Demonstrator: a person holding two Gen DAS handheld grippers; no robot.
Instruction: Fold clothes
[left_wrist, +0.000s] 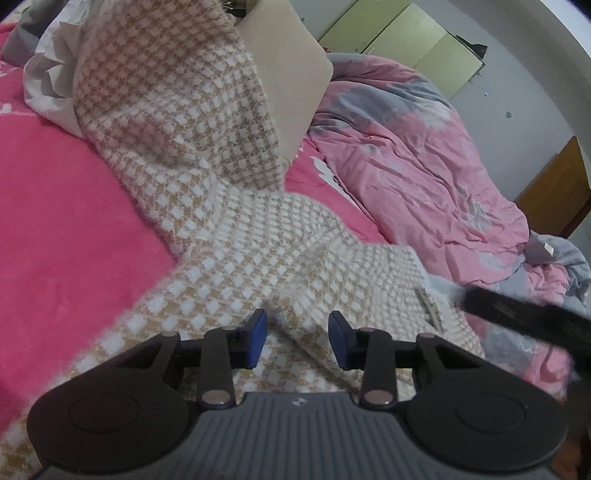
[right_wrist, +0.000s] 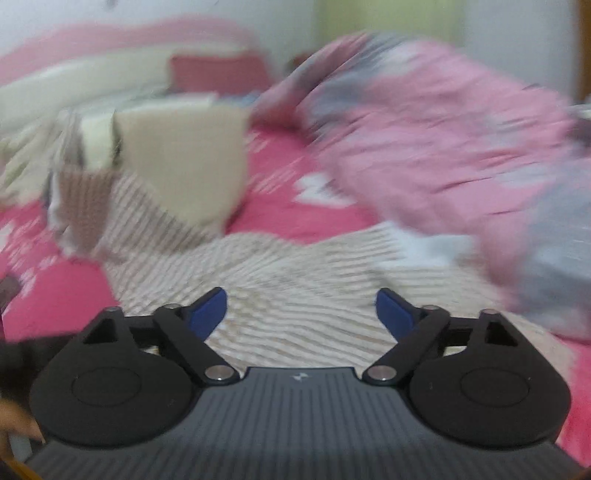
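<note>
Left wrist view: the left gripper (left_wrist: 297, 338) hovers with its jaws apart, a fold of the checked garment (left_wrist: 207, 206) between the pads (left_wrist: 258, 338) but not visibly pinched. The garment stretches away over the pink sheet (left_wrist: 62, 206) toward a beige cushion (left_wrist: 291, 96), with a rumpled quilt (left_wrist: 417, 162) beyond. Right wrist view, blurred: the right gripper (right_wrist: 301, 317) gapes wide and empty over the garment (right_wrist: 295, 266).

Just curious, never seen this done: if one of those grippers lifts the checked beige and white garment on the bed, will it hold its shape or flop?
The checked garment already lies in soft folds and ridges, so it would probably droop. Its fuzzy knit looks grippy rather than slippery. Being spread widely over the pink sheet, most of it would likely drag behind.
</note>
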